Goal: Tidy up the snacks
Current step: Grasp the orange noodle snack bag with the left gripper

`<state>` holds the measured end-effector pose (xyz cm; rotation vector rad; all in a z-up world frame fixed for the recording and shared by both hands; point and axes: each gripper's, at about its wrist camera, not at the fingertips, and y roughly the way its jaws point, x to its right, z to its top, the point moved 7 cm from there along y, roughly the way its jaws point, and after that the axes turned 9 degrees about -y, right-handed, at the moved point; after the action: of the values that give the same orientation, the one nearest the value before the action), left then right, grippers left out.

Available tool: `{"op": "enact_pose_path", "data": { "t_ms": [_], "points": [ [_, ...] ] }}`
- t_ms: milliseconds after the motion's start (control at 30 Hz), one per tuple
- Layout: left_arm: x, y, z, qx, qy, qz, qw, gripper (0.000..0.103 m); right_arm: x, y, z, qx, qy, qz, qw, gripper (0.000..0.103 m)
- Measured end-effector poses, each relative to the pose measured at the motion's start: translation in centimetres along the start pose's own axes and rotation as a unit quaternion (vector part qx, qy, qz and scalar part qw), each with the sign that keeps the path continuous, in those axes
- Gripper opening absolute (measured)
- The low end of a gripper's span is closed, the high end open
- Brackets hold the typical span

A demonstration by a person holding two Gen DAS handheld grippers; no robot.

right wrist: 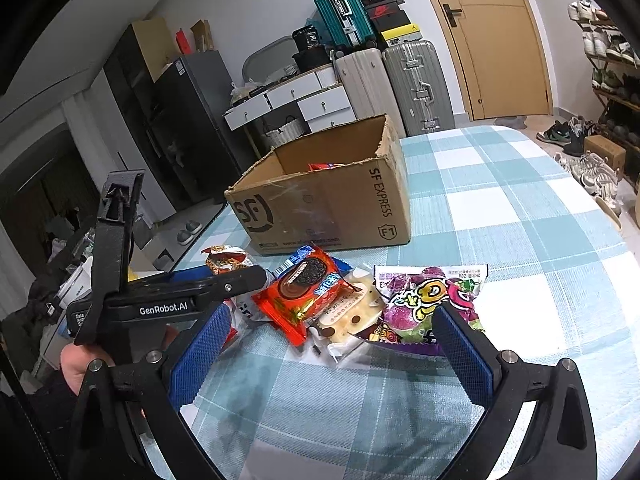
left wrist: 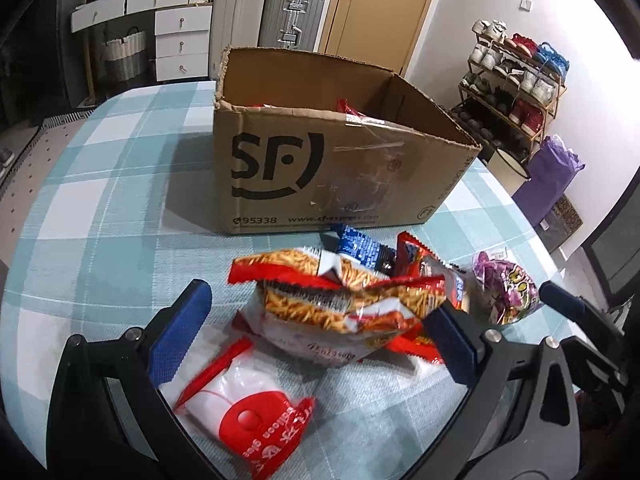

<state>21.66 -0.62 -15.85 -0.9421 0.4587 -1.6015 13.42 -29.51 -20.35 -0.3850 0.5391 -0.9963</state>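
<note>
An open cardboard SF box stands on the checked table, with a red packet inside; it also shows in the right wrist view. In front of it lies a pile of snacks. My left gripper is open, its jaws either side of a red and orange noodle-snack bag without touching it. A purple candy bag lies right of it. My right gripper is open above a red Oreo packet, a white cake packet and the purple candy bag.
A white bag with a red round label lies under the left gripper. The left gripper's body is at the left in the right wrist view. Suitcases, drawers and a shoe rack stand around the blue checked table.
</note>
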Motion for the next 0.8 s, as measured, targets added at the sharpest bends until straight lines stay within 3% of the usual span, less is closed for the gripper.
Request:
{"op": "enact_pose_path", "data": {
  "t_ms": [133, 267, 300, 500, 800],
  "points": [
    [0.2, 1.2, 0.4, -0.005, 0.004, -0.004, 1.0000, 0.077, 0.4, 0.2, -0.1, -0.002, 0.009, 0.004, 1.000, 0.102],
    [0.1, 2.2, 0.9, -0.004, -0.001, -0.018, 0.9998, 0.066, 0.5, 0.3, -0.3, -0.003, 0.011, 0.005, 1.000, 0.102],
    [-0.1, 2.4, 1.0, -0.007, -0.002, -0.020, 0.9998, 0.052, 0.5, 0.2, -0.2, -0.002, 0.011, 0.005, 1.000, 0.102],
    [-0.2, 3.2, 1.5, -0.018, 0.002, -0.046, 0.9988, 0.047, 0.5, 0.3, -0.4, -0.003, 0.010, 0.002, 1.000, 0.102],
    [-0.5, 2.5, 1.9, -0.006, -0.011, -0.055, 0.9984, 0.047, 0.0, 0.7, -0.1, -0.011, 0.008, 0.002, 1.000, 0.102]
  ]
}}
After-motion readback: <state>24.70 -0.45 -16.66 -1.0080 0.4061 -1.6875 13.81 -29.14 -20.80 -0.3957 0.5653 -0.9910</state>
